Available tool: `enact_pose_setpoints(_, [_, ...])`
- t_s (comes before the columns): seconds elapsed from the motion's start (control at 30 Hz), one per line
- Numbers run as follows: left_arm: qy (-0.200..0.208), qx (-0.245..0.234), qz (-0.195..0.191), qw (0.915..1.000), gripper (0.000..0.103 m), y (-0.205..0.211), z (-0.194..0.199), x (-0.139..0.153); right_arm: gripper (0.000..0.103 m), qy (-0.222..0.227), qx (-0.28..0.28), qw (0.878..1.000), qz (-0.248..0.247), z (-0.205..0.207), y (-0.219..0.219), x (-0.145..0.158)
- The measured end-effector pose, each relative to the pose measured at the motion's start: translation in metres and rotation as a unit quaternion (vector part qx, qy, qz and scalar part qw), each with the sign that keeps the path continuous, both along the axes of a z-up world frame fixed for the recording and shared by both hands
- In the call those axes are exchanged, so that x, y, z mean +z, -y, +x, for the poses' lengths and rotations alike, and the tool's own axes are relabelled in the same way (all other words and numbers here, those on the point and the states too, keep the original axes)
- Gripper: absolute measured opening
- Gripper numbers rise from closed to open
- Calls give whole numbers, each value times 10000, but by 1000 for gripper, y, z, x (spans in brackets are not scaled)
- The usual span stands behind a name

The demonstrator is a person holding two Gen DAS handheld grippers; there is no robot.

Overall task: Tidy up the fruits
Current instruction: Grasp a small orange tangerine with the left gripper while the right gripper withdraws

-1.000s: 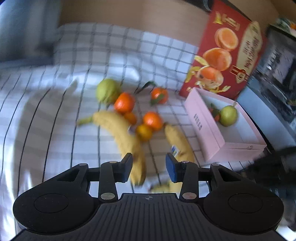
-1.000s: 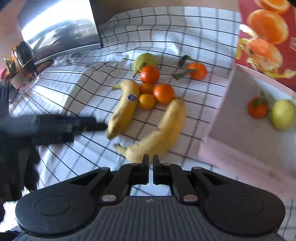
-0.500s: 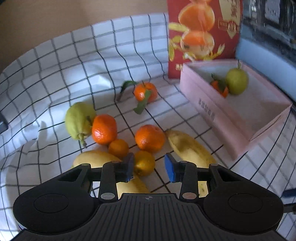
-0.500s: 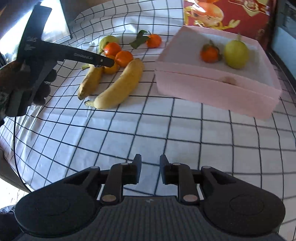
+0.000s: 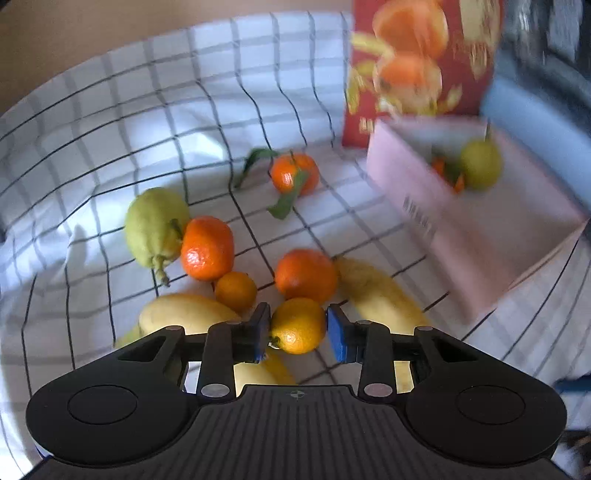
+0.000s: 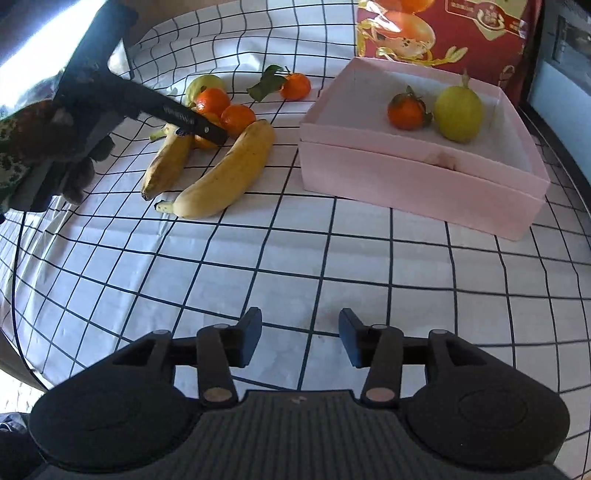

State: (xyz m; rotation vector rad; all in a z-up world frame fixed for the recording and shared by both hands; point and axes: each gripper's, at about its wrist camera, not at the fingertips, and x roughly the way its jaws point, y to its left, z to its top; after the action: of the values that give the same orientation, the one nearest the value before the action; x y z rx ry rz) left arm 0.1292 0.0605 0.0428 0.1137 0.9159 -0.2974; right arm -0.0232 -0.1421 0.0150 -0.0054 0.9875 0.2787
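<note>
My left gripper (image 5: 298, 330) is open with a small yellow-orange citrus (image 5: 298, 325) between its blue pads, the pads close beside it. Around it lie three tangerines (image 5: 207, 247), a smaller orange fruit (image 5: 235, 291), a green lemon (image 5: 155, 225) and two bananas (image 5: 380, 295) on the checked cloth. A pink box (image 6: 417, 173) at the right holds a tangerine (image 6: 406, 112) and a green lemon (image 6: 458, 114). My right gripper (image 6: 300, 341) is open and empty above bare cloth, well in front of the box and the fruit pile (image 6: 225, 114).
A red fruit carton (image 6: 443, 29) stands behind the pink box. The left gripper's arm and the gloved hand (image 6: 55, 147) reach over the fruit pile from the left in the right wrist view. A dark appliance (image 6: 565, 48) is at the far right.
My left gripper has dropped lower onto the fruit pile, so the yellow-orange citrus now sits between its pads. My right gripper has opened wider.
</note>
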Motion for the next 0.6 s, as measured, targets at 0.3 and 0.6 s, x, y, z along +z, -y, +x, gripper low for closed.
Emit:
enact_pose_setpoints(0.3, [49,604,-1278,9900,38,-37,-87,25,46,259,11,9983,518,35,-22,15])
enact_pose_setpoints(0.6, [-386,1185,-1836,9751,38,-65,-135,4,50,70,-472,9961,745,98,-84,12])
